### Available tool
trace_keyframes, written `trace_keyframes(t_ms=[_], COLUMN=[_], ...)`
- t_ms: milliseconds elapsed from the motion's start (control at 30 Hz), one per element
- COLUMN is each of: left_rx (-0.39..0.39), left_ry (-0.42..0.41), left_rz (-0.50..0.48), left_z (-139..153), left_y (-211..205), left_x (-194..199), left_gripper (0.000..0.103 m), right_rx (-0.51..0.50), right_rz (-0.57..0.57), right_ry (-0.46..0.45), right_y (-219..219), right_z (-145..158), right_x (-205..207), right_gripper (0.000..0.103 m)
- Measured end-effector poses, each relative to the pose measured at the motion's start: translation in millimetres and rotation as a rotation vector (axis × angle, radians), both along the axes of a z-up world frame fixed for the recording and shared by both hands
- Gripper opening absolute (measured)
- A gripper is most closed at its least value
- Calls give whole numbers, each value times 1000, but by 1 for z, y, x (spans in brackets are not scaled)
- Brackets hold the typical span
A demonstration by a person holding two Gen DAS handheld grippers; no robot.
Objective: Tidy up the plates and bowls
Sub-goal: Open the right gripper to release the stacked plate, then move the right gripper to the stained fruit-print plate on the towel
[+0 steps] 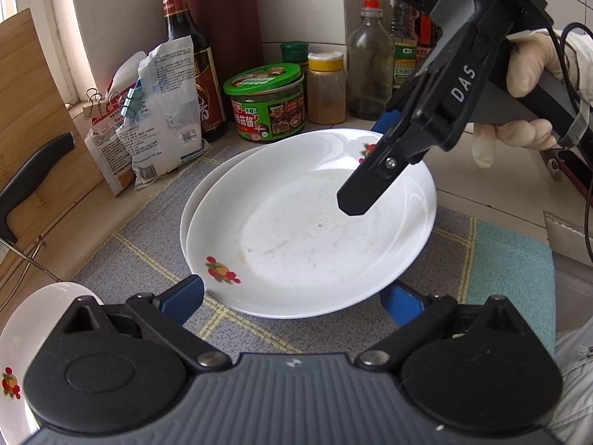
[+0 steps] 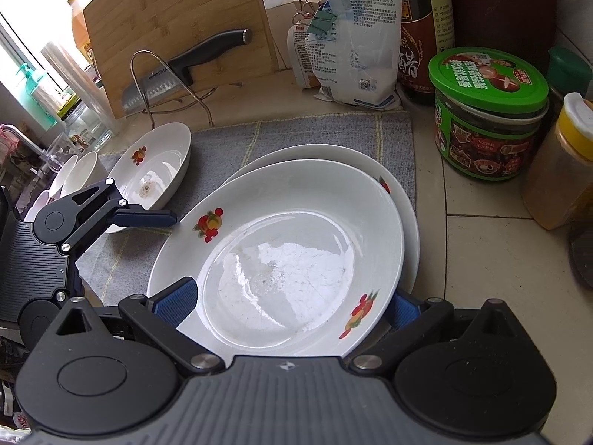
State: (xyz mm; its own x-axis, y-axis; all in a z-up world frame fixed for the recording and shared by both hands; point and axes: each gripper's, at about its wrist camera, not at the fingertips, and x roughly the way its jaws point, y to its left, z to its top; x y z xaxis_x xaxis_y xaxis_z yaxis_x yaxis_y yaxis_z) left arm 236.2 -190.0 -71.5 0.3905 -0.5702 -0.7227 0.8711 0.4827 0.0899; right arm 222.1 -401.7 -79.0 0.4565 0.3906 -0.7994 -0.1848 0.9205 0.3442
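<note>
Two white plates with fruit prints lie stacked on a grey checked cloth (image 1: 148, 259). The top plate (image 1: 307, 222) sits off-centre on the lower plate (image 1: 207, 181). My left gripper (image 1: 292, 300) is open, and the top plate's near rim lies between its blue pads. My right gripper (image 2: 291, 306) is open too, straddling the opposite rim of the top plate (image 2: 289, 244). In the left wrist view the right gripper (image 1: 365, 165) has one finger over the plate and the other behind the rim. A third plate (image 2: 155, 163) lies apart on the cloth's left.
Small white bowls (image 2: 79, 172) stand left of the third plate. A green-lidded jar (image 1: 267, 104), a spice shaker (image 1: 326, 89), bottles (image 1: 370, 63) and clipped bags (image 1: 159, 111) line the back. A cutting board (image 2: 174, 26) with a knife (image 2: 192, 59) leans at the left. A gloved hand (image 1: 530, 70) holds the right gripper.
</note>
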Motion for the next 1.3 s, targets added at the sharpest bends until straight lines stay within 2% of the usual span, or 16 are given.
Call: trace_keyframes(t_ms=[867, 1000, 1300], left_rx=[-30, -37, -63], left_ry=[-25, -32, -44], left_rz=[13, 30, 120], left_z=[11, 14, 24], left_y=[2, 5, 14], left_x=[-10, -14, -27], left_gripper=[100, 101, 101], right_rx=[-36, -48, -107], right_rz=[-27, -31, -7], right_ry=[-5, -8, -91], right_y=[3, 3, 15], right_z=[6, 7, 24], right_x=[-20, -24, -35], right_gripper=[103, 103, 103])
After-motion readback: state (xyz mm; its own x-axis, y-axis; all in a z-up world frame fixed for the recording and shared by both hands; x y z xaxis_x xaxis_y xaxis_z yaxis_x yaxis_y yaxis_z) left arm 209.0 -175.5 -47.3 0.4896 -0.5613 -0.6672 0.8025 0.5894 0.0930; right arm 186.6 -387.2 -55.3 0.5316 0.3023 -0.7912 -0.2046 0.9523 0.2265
